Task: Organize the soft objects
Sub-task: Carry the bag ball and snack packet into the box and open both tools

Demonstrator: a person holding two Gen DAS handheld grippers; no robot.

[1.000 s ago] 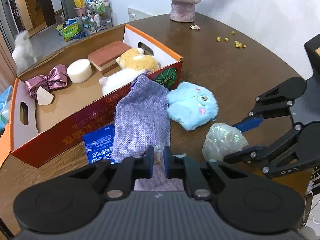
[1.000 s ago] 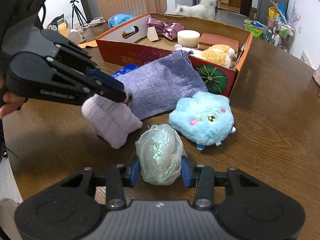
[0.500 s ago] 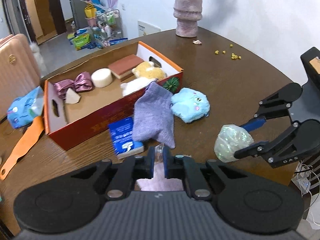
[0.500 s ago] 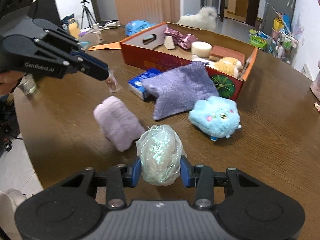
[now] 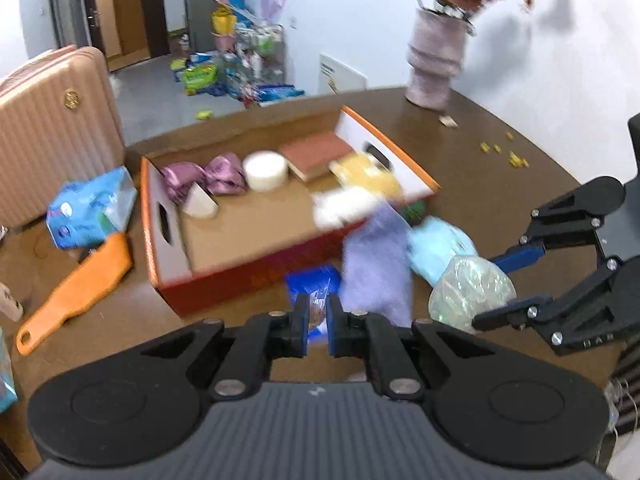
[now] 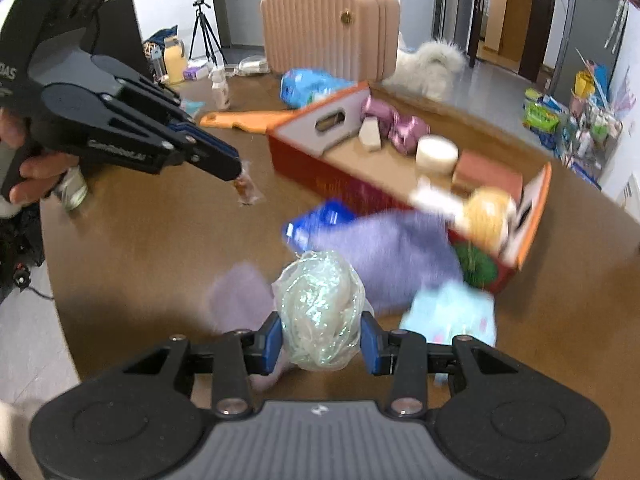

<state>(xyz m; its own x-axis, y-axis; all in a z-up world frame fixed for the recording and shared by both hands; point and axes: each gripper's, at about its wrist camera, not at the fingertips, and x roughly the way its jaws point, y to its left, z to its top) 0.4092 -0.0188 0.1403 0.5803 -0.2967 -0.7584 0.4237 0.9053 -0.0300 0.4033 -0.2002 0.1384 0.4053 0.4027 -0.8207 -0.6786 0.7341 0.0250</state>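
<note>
Right wrist view shows the right gripper [image 6: 320,344] clamped on an iridescent plastic bundle [image 6: 318,312], carried above the table [image 6: 140,248] with its crinkled film bulging past the pads; that slick wrapping looks likely to slide free if the squeeze eases or the hand swings hard. The left gripper [image 6: 236,172] has its jaws pinched nearly together on a small clear-wrapped sweet [image 6: 245,190], caught only by the wrapper's edge, so it could well drop or tear loose. The open cardboard box [image 5: 168,216], the likely destination, already holds a pink bow [image 5: 208,172], a white round sponge [image 5: 266,170] and plush toys. Both hands are close together, so they might bump over the box. A purple cloth pouch [image 6: 384,256] leans on the box wall and a blue plush [image 6: 452,316] lies beside it; a low pass might drag them.
</note>
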